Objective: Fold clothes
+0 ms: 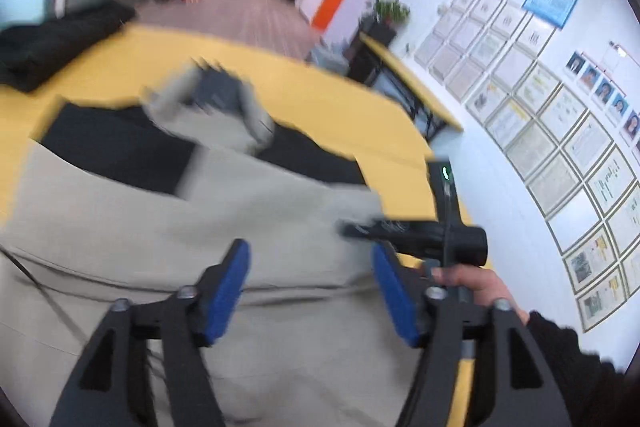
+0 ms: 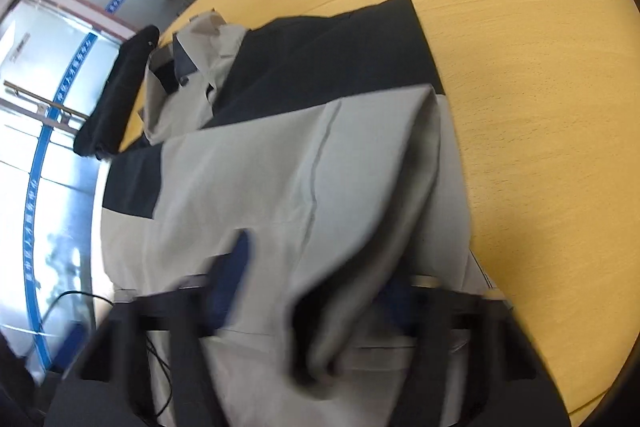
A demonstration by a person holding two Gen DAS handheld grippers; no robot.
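A beige and black jacket (image 1: 160, 227) lies flat on the yellow table (image 1: 320, 99), collar at the far end. My left gripper (image 1: 312, 279) is open and empty, hovering above the jacket's beige body. The right gripper's black handle (image 1: 424, 235) shows at the jacket's right edge, held by a hand. In the right wrist view the jacket (image 2: 248, 179) lies on the table (image 2: 540, 107). A beige fold, probably a sleeve (image 2: 384, 227), drapes between the blue pads of my right gripper (image 2: 316, 283). The jaws look wide apart, but blur hides whether they touch the cloth.
A folded black garment (image 1: 52, 43) lies at the table's far left corner; it also shows in the right wrist view (image 2: 116, 95). A black cable (image 2: 76, 297) hangs off the near edge. A second yellow table (image 1: 412, 83) stands by the wall of framed papers.
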